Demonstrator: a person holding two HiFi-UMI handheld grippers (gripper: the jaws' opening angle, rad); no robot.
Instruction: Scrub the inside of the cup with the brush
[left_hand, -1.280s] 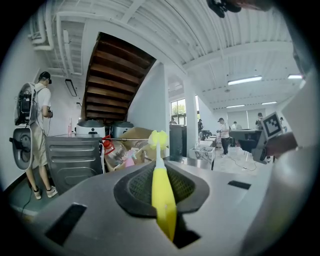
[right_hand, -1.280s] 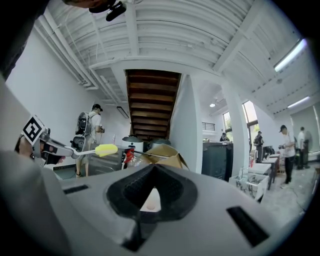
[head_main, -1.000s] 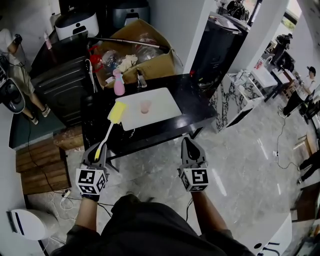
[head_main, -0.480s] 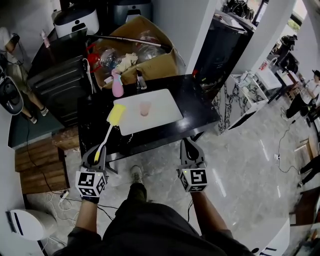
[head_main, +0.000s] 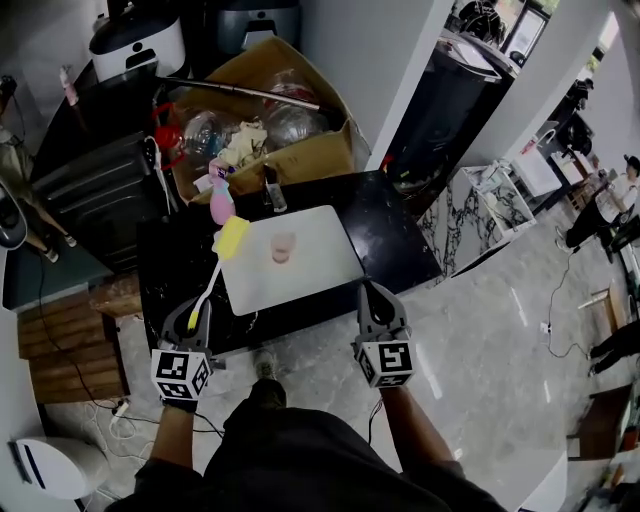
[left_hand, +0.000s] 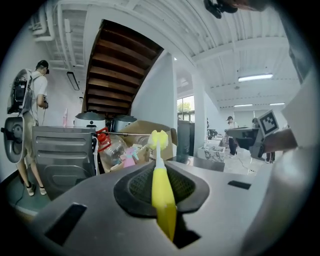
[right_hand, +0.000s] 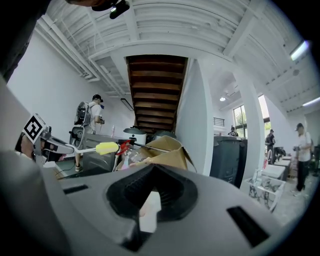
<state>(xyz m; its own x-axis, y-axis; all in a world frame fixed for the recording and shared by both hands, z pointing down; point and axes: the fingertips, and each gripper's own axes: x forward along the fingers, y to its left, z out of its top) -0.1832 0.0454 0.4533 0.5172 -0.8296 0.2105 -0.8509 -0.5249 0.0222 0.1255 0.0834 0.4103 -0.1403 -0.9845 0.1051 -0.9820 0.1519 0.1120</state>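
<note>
Right now the small pink cup (head_main: 283, 247) stands upright near the middle of the white board (head_main: 325, 262) on the black table (head_main: 398, 245), nothing touching it. The brush (head_main: 231, 238) is pinched by its yellow handle in the left gripper (head_main: 197, 310), its head over the board's left edge, apart from the cup. The right gripper (head_main: 372, 292) hovers at the table's near edge, jaws pressed together on nothing; a cardboard box (head_main: 305, 152) sits behind.

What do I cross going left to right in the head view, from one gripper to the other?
left gripper → yellow brush head → pink cup → right gripper
</note>
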